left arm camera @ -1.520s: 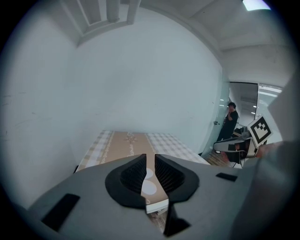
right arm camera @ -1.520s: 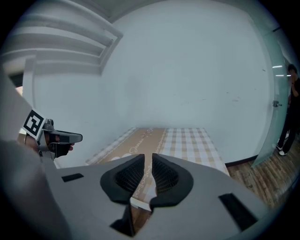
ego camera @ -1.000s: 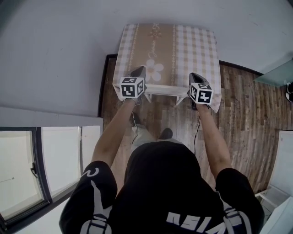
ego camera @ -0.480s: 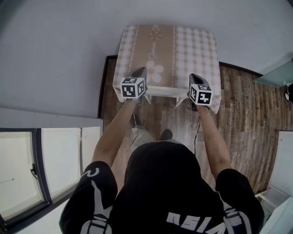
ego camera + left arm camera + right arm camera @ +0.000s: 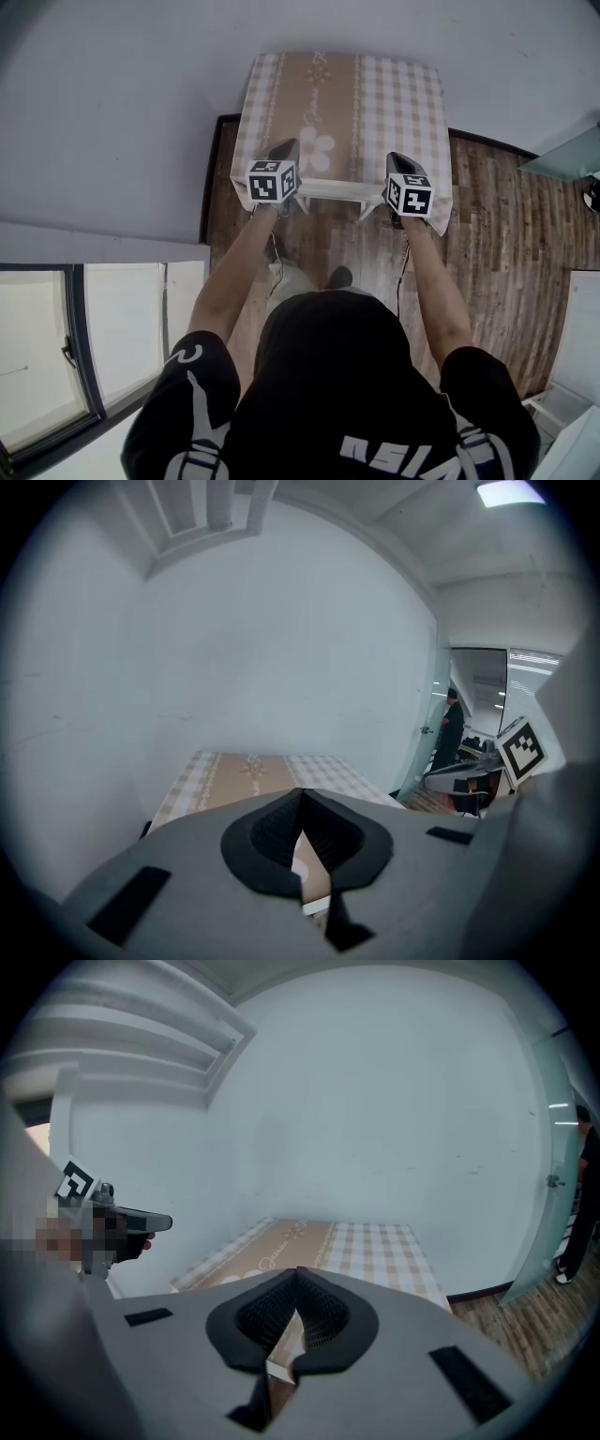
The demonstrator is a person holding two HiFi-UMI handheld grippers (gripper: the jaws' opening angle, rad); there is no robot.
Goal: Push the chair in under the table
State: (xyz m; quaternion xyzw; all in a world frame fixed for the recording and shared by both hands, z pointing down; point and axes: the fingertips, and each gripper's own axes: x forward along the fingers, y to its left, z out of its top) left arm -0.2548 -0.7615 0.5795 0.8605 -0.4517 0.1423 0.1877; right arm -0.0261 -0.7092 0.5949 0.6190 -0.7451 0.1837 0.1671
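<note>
A small table with a beige checked cloth (image 5: pixel 394 103) stands against the grey wall; it also shows as the table (image 5: pixel 248 775) and the table (image 5: pixel 366 1246). The white chair's top rail (image 5: pixel 333 187) lies along the table's near edge, its seat hidden under the cloth. My left gripper (image 5: pixel 285 147) is shut and empty above the rail's left end. My right gripper (image 5: pixel 398 159) is shut and empty above the rail's right end. Whether either touches the rail I cannot tell. In the left gripper view the left gripper (image 5: pixel 302 795) has its jaws together, and so does the right gripper (image 5: pixel 297 1273).
Wooden floor (image 5: pixel 506 234) spreads to the right of the table. A window (image 5: pixel 56 347) is at lower left, and a glass door (image 5: pixel 562 150) at right. A white object (image 5: pixel 581 337) stands at the right edge. A person (image 5: pixel 452 728) stands far off by the doorway.
</note>
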